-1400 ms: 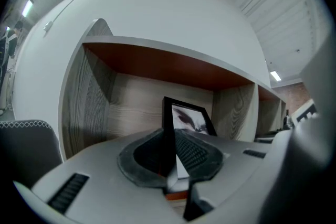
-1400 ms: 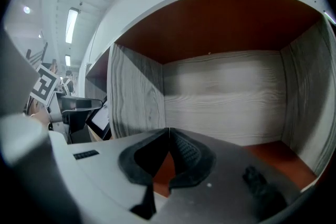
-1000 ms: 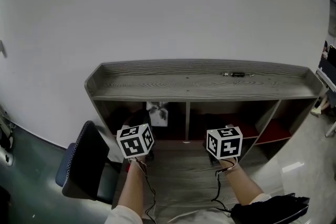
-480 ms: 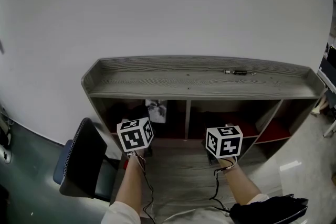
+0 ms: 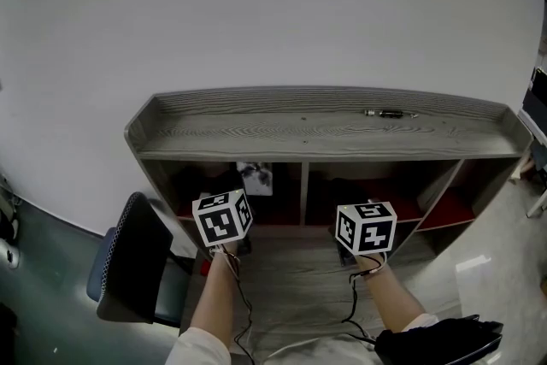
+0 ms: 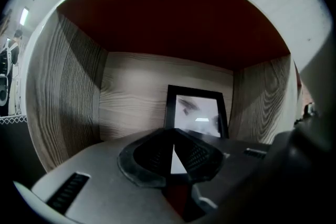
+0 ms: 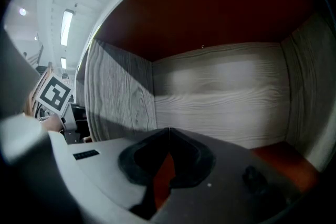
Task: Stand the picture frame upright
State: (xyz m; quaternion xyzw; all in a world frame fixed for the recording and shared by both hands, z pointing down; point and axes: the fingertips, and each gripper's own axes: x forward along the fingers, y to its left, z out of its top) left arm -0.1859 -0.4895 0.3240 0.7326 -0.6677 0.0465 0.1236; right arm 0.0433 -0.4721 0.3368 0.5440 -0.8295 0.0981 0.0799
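Note:
The black picture frame point(image 6: 195, 113) stands upright in the left compartment of the grey wooden shelf point(image 5: 308, 137), leaning on the back wall close to the right side panel. In the head view the picture frame point(image 5: 255, 178) shows as a pale patch in the dark compartment. My left gripper point(image 6: 173, 134) points at it from in front, its tips touching, nothing between them. The gripper's body hides the frame's bottom edge. My right gripper point(image 7: 169, 134) faces the empty middle compartment, tips also together. Both marker cubes, left point(image 5: 222, 218) and right point(image 5: 366, 228), hover before the shelf openings.
A black chair point(image 5: 132, 269) stands to the left of the shelf. A small dark object point(image 5: 389, 113) lies on the shelf top at the right. A black bag point(image 5: 444, 342) sits at the bottom right. The compartments have red floors point(image 5: 449, 214).
The head view has tilted a little, so the shelf sits slightly higher in the picture. Both grippers stay in front of the compartments, the left one raised slightly.

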